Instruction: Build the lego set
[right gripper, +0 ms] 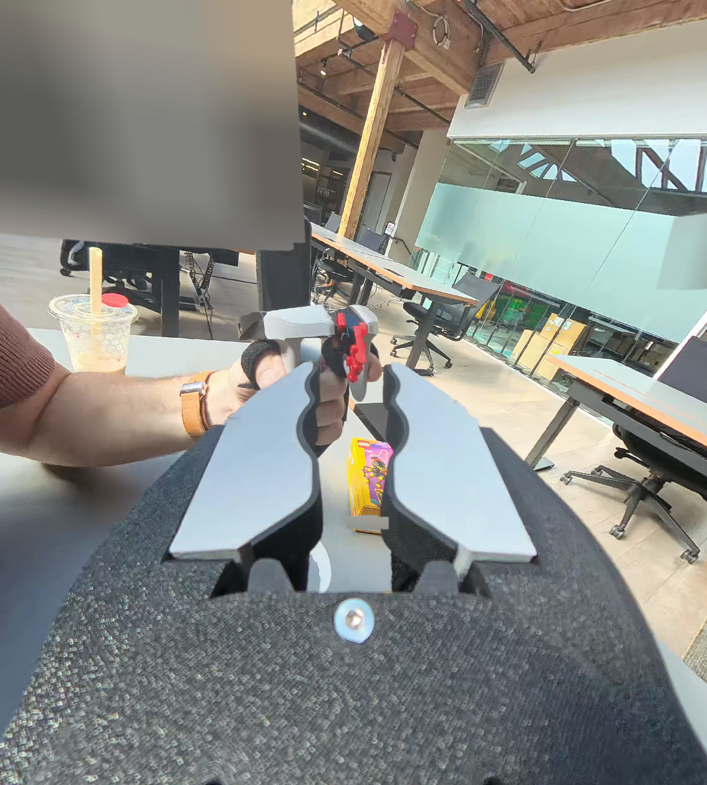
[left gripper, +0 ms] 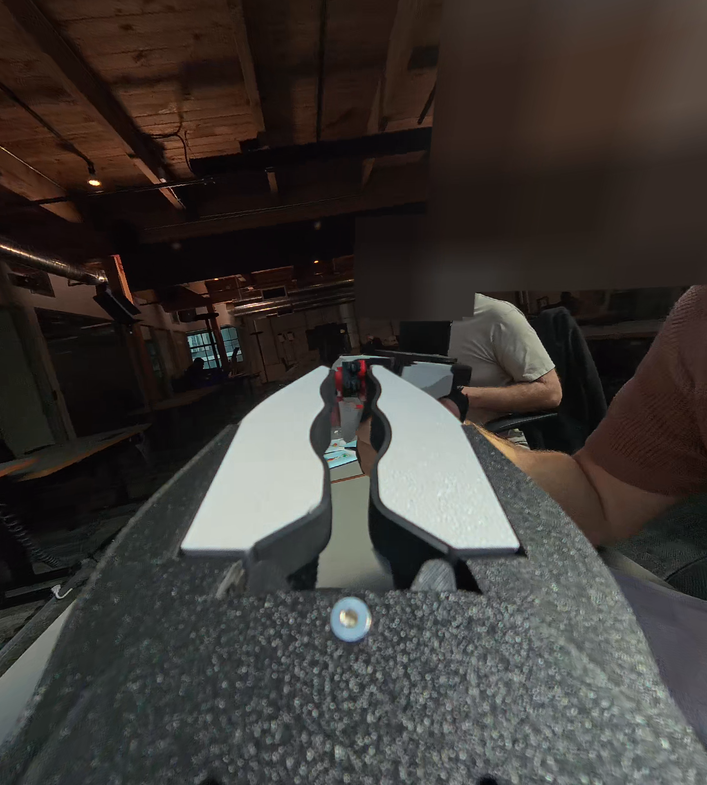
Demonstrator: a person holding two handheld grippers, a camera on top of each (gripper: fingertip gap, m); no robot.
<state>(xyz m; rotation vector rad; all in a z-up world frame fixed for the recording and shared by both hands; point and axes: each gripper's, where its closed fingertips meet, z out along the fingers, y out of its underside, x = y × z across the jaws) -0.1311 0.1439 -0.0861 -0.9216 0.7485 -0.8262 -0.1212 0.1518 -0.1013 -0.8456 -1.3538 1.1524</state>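
The white table (right gripper: 181,352) runs under both arms, carrying a plastic cup (right gripper: 92,335) with a straw at its far left and a yellow set box (right gripper: 368,480) standing upright just below the open gap of the right gripper (right gripper: 349,374); in the left wrist view a light-blue sheet (left gripper: 339,456), probably the instructions, lies flat on the table beneath the fingers. Both tools are raised off the table and face one another. The left gripper (left gripper: 349,380) is closed on a small red-and-black lego assembly (left gripper: 349,378), pinched right at its fingertips, and the right wrist view shows the same assembly (right gripper: 349,348) held ahead of the right gripper and slightly above its tips, near but apart from them. The piece's long axis runs roughly up and down in that view, leaning a little, with a red stepped part hanging toward the right gripper's gap. The right gripper's jaws stand apart with nothing between them. The person's bare forearm and wrist, wearing an orange-strapped watch (right gripper: 194,403), reach in from the left to the left tool's handle. The coming move seems to turn on this: the right gripper is the free one, the assembly lies straight ahead of it, and a short advance upward and forward would bring its fingers around the lower red end.
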